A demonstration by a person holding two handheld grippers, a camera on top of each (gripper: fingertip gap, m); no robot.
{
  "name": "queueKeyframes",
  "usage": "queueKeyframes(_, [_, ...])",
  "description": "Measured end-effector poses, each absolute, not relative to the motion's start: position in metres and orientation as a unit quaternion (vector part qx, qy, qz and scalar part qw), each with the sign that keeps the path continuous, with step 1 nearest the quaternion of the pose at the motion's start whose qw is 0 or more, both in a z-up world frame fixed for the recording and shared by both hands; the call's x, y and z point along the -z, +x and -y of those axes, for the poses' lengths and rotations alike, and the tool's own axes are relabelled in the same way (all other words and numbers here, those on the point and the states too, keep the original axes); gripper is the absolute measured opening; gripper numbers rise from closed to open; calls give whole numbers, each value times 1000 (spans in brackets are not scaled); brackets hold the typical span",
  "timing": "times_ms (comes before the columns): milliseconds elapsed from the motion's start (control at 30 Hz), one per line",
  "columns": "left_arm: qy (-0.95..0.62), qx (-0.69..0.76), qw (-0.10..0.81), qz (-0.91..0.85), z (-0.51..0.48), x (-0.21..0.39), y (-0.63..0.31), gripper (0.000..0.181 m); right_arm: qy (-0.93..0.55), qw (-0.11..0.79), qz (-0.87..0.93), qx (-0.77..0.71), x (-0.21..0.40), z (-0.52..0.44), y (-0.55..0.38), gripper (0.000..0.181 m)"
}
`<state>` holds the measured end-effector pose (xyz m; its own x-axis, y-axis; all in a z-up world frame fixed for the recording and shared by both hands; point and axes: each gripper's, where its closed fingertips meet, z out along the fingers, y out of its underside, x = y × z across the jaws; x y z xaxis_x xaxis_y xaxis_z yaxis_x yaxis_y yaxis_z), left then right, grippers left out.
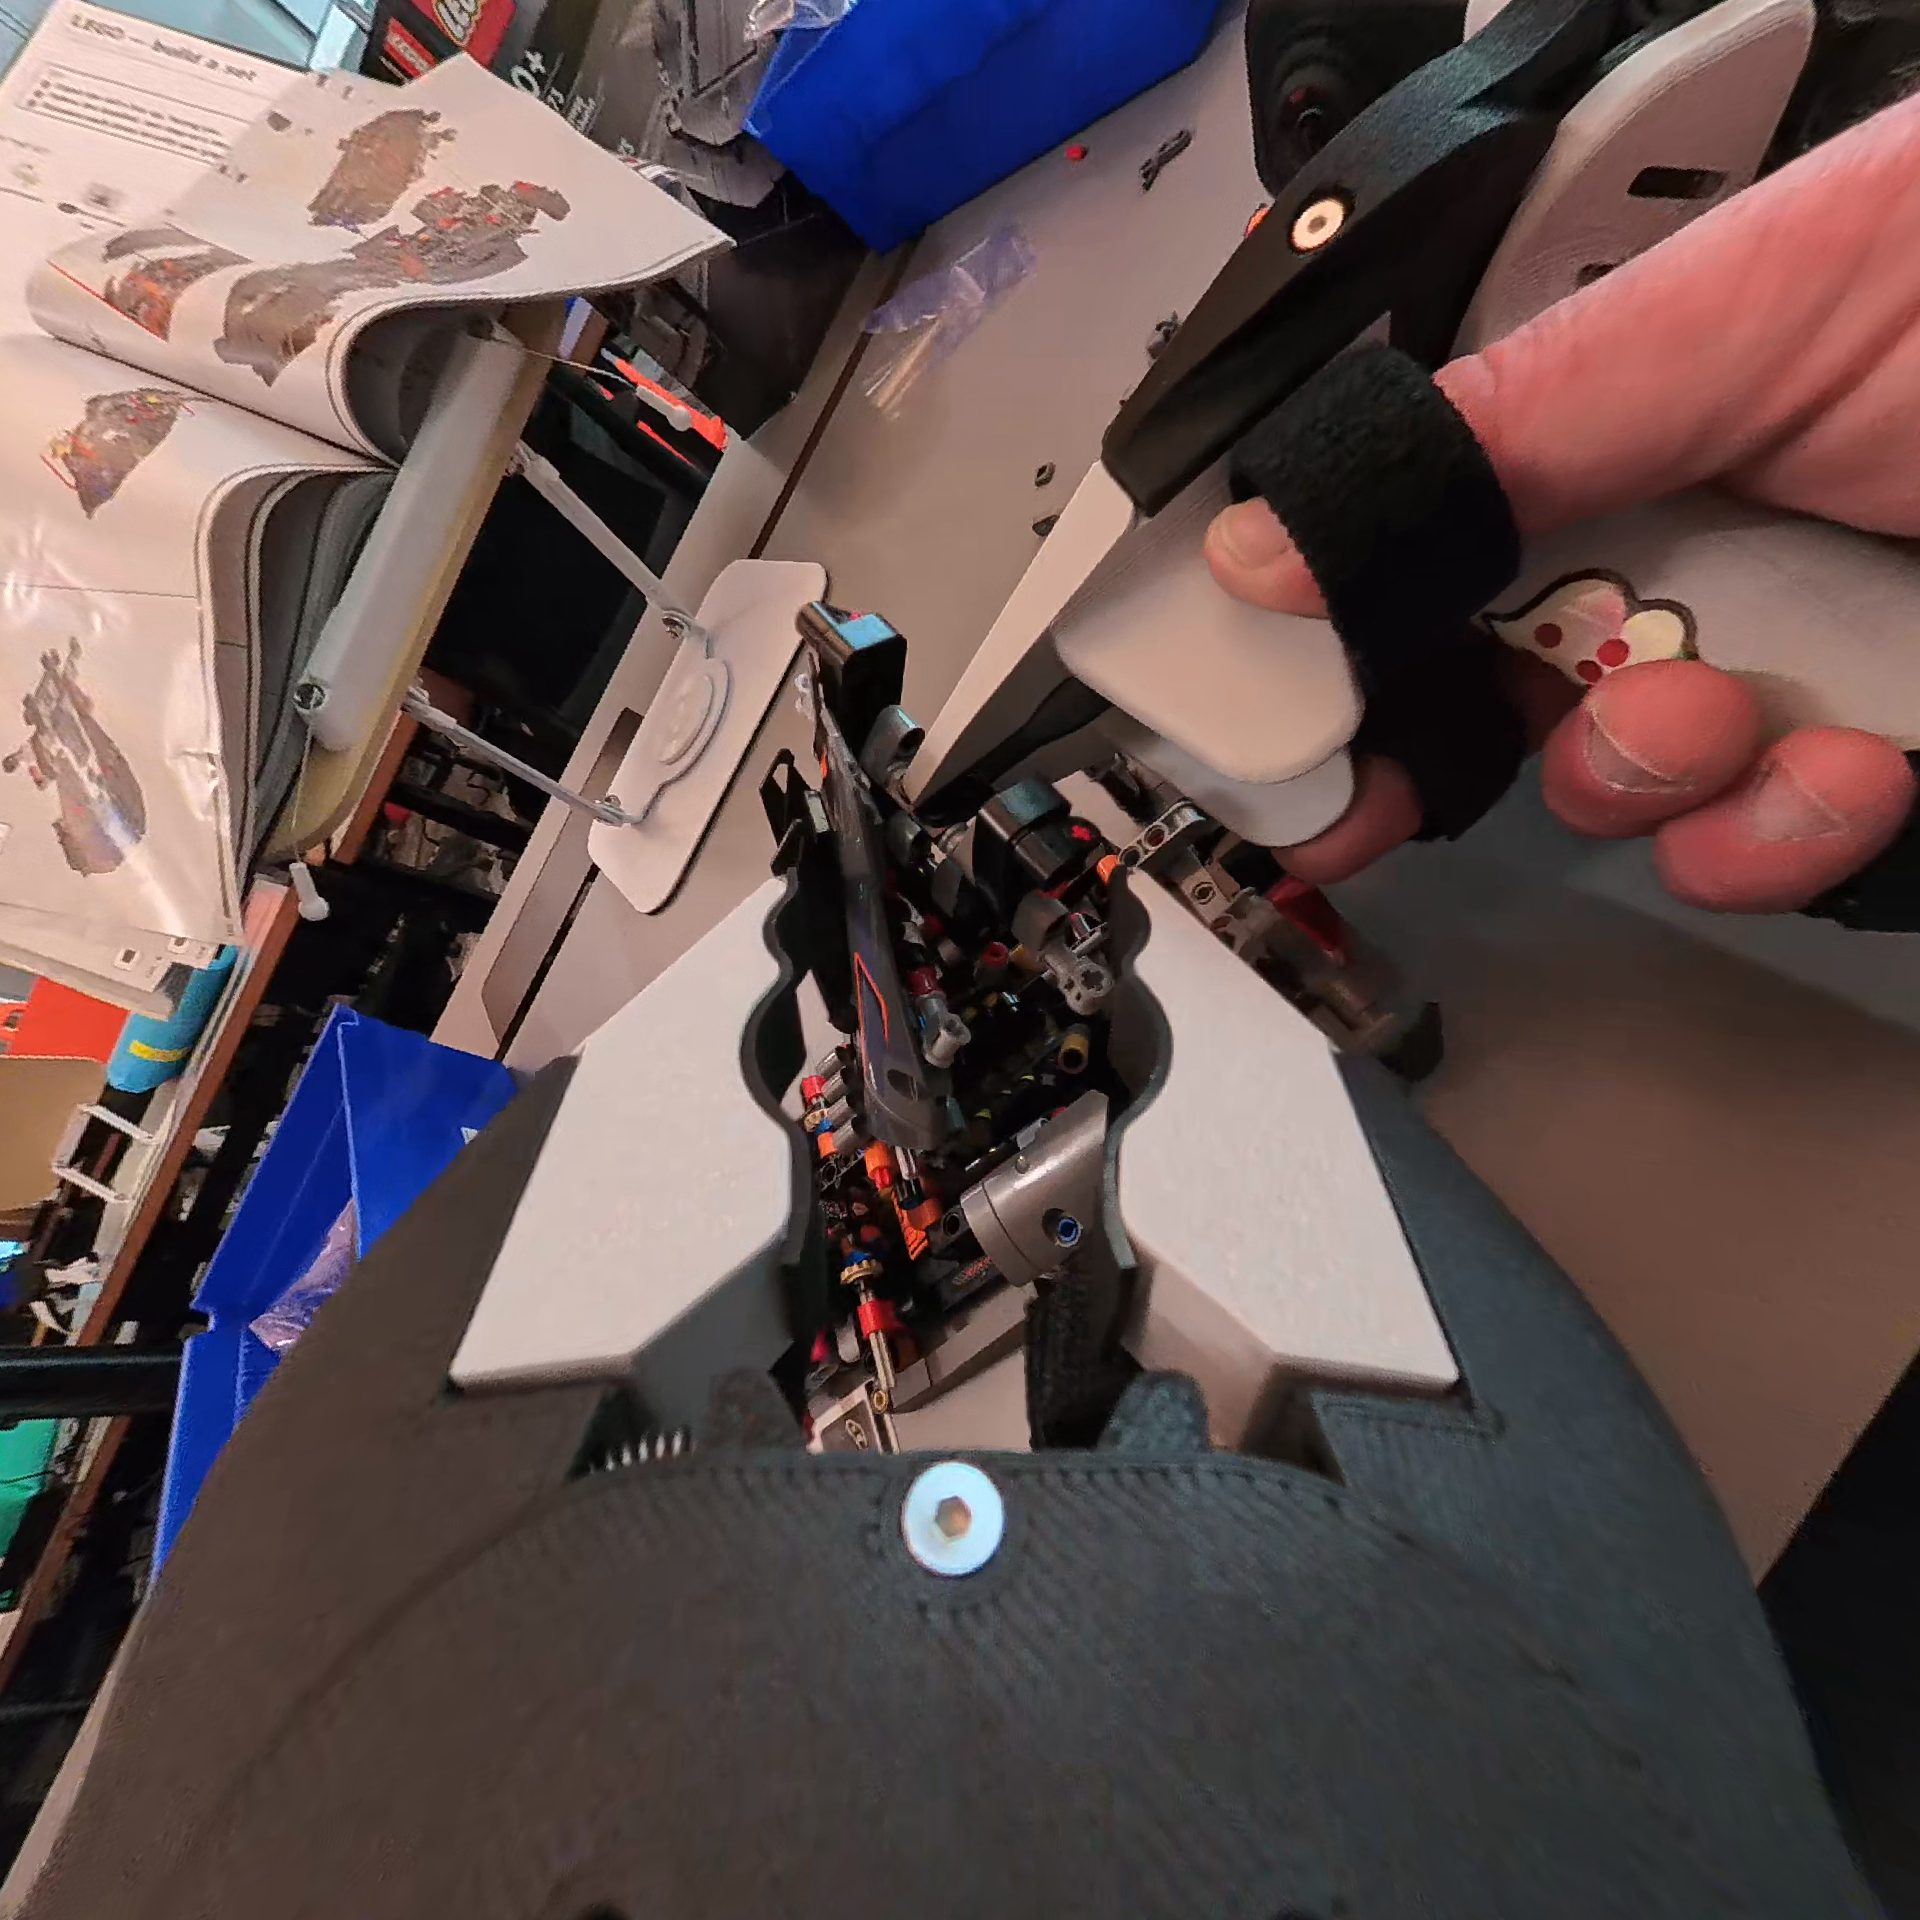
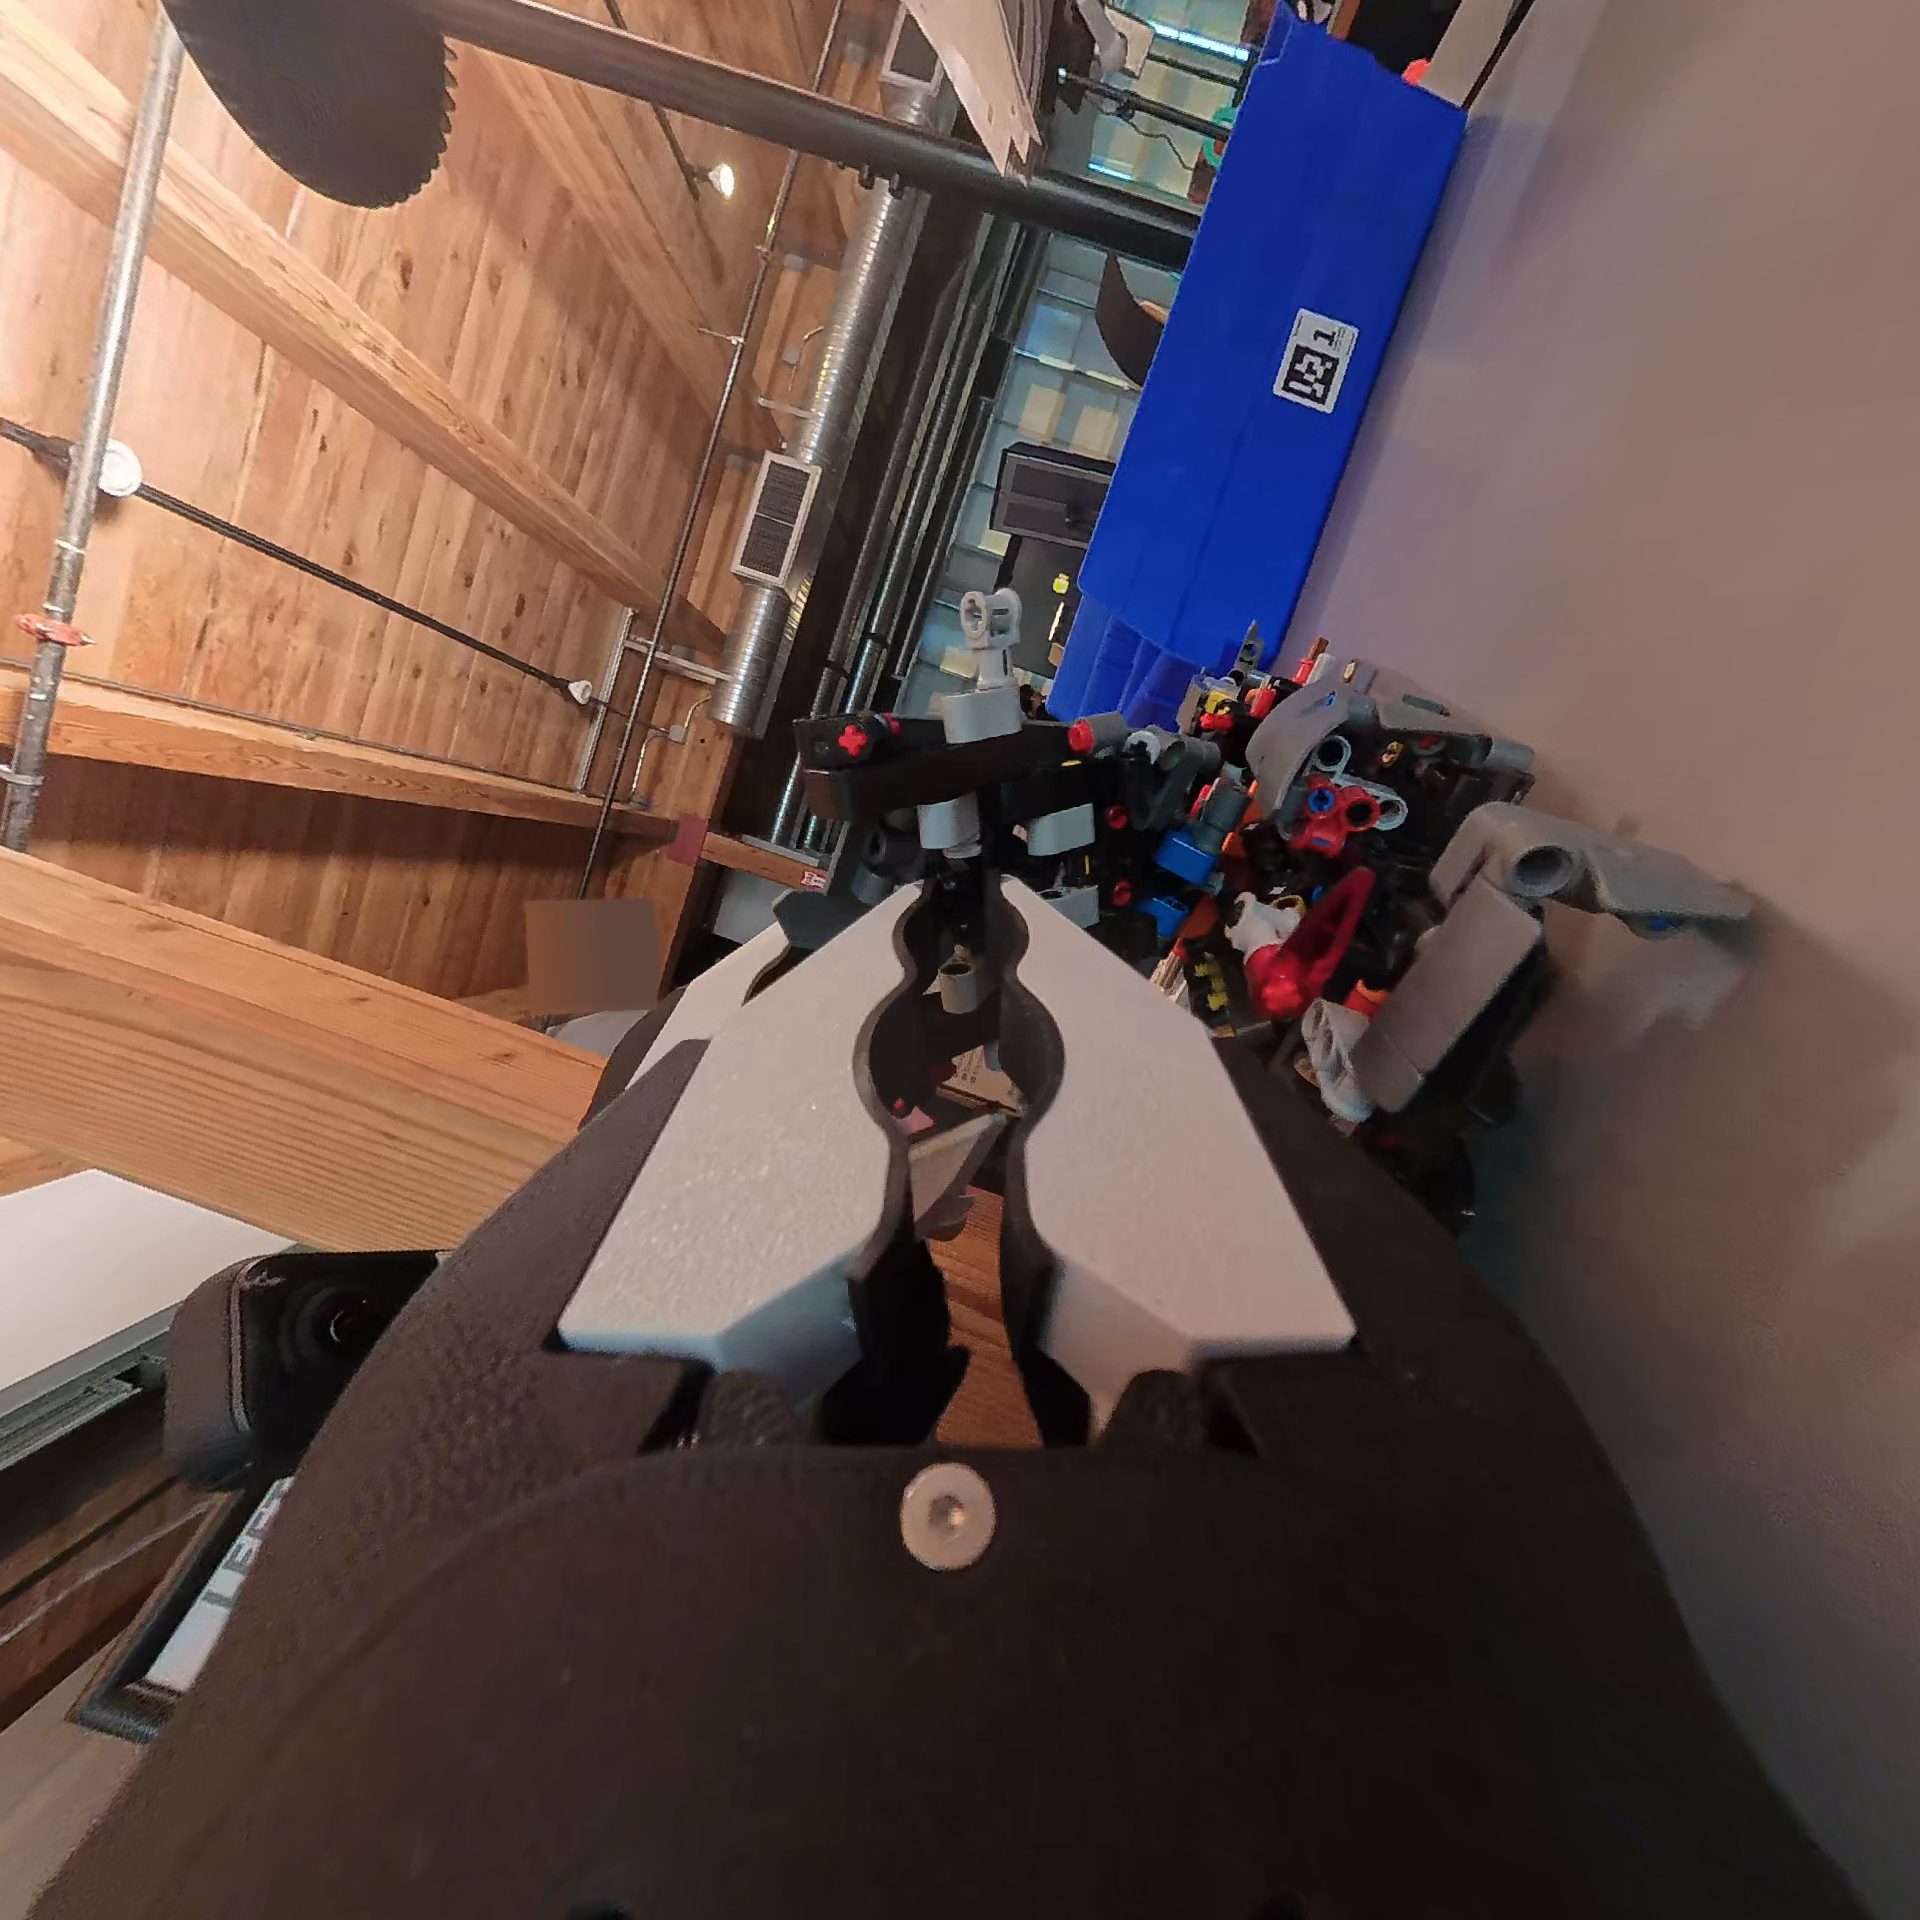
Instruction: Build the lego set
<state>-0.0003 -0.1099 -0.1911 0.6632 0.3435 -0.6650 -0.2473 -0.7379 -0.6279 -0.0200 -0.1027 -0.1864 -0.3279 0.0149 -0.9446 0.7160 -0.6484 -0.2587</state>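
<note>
The partly built lego model (image 1: 935, 1039), black and grey with red and orange pins, lies on its side on the table. My left gripper (image 1: 951, 894) is shut on the model, one white pad on each side of its body. My right gripper (image 1: 920, 800), held by a hand, reaches in from the upper right with its tips together at the model's upper end. In the right wrist view my right gripper (image 2: 961, 899) is shut on a thin black part just below a black beam (image 2: 935, 769) that carries a grey connector (image 2: 982, 665). The rest of the model (image 2: 1299, 831) lies to the right.
An open instruction booklet (image 1: 208, 312) rests on a stand with a white base plate (image 1: 707, 727) at the left. Blue bins (image 1: 343, 1143) (image 2: 1247, 416) stand along the grey table (image 1: 1558, 1143). A clear plastic bag (image 1: 935, 291) lies farther back. My left and right fingertips are right by each other.
</note>
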Motion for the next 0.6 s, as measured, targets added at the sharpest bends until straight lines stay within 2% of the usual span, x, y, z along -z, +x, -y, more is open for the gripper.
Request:
queueKeyframes(300, [-836, -420, 353, 22, 109, 188, -5, 56, 543, 219, -368, 723, 186, 108, -26, 4])
queueKeyframes(600, [-824, -460, 331, 11, 110, 184, -13, 40, 540, 220, -364, 726, 184, 108, -32, 5])
